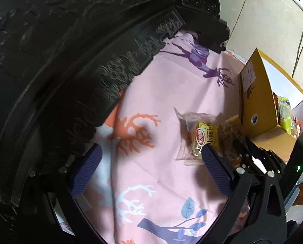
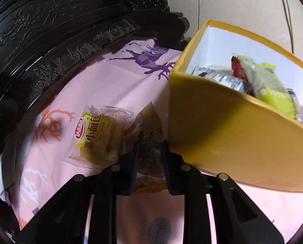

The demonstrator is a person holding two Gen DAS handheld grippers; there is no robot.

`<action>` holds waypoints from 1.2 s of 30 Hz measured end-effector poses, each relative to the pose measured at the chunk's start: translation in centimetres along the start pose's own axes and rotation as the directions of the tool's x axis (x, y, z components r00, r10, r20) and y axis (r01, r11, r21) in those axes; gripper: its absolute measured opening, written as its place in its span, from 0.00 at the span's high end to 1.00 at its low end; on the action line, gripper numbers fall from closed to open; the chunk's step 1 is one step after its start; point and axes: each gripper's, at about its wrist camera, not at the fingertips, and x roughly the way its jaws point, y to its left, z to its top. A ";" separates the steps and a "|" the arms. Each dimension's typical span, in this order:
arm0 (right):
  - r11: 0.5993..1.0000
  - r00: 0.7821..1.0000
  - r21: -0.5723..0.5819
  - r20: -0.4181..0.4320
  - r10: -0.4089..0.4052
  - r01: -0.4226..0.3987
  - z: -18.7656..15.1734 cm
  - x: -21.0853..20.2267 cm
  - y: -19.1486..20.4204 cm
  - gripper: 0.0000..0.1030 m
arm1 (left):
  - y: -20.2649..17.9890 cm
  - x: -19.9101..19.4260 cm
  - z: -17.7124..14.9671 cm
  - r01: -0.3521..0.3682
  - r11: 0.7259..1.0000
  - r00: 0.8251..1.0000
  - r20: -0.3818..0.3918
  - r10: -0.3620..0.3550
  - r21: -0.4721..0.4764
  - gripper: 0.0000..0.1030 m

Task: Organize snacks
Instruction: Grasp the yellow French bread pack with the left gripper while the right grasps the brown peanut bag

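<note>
A yellow-wrapped small bread packet (image 1: 205,137) (image 2: 96,134) lies on the pink printed cloth. Beside it on the right is a brownish translucent snack packet (image 1: 230,129) (image 2: 149,130). My right gripper (image 2: 150,145) is shut on this packet's near end, and it shows in the left wrist view too (image 1: 240,144). My left gripper (image 1: 151,148) hangs open above the cloth with nothing between its blue pads. Its right pad (image 1: 214,164) reaches the near corner of the bread packet. A yellow cardboard box (image 1: 257,105) (image 2: 222,138) stands right of both packets and holds several wrapped snacks (image 2: 269,93).
Dark carved wooden furniture (image 1: 80,61) (image 2: 59,30) borders the cloth (image 1: 171,93) along the left and far sides. A pale wall with hanging cables (image 1: 302,40) rises behind the box. The box wall stands close against my right gripper's right finger.
</note>
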 end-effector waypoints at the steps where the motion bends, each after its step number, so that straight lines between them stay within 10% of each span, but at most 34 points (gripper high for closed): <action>1: 1.000 1.000 -0.002 -0.016 0.006 -0.007 0.1 0.3 0.1 0.68 | -0.2 0.2 0.0 0.000 1.000 1.000 -0.002 0.000 0.005 0.03; 13: 0.996 0.999 -0.087 -0.050 0.014 -0.018 -2.7 -3.3 1.3 0.80 | -3.5 2.8 -0.1 0.022 0.998 0.999 -0.045 -0.020 0.062 0.03; 27: 0.981 0.990 0.185 -0.136 -0.035 0.060 -11.8 -9.5 -3.5 0.81 | -8.2 9.7 -0.5 -0.008 0.989 0.992 -0.126 0.027 0.145 0.03; 28: 0.980 0.993 0.194 -0.119 -0.022 0.045 -11.4 -9.6 -3.5 0.72 | -8.4 9.8 -0.5 -0.009 0.989 0.992 -0.126 0.028 0.150 0.03; 31: 0.984 0.999 0.178 -0.042 -0.005 0.012 -9.0 -9.5 -2.6 0.05 | -8.7 10.7 -0.6 0.005 0.988 0.989 -0.146 0.018 0.157 0.04; 36: 0.993 0.997 0.105 -0.060 -0.043 0.049 -5.8 -5.9 -0.8 0.05 | -8.5 11.4 -1.0 0.038 0.990 0.992 -0.124 -0.021 0.135 0.14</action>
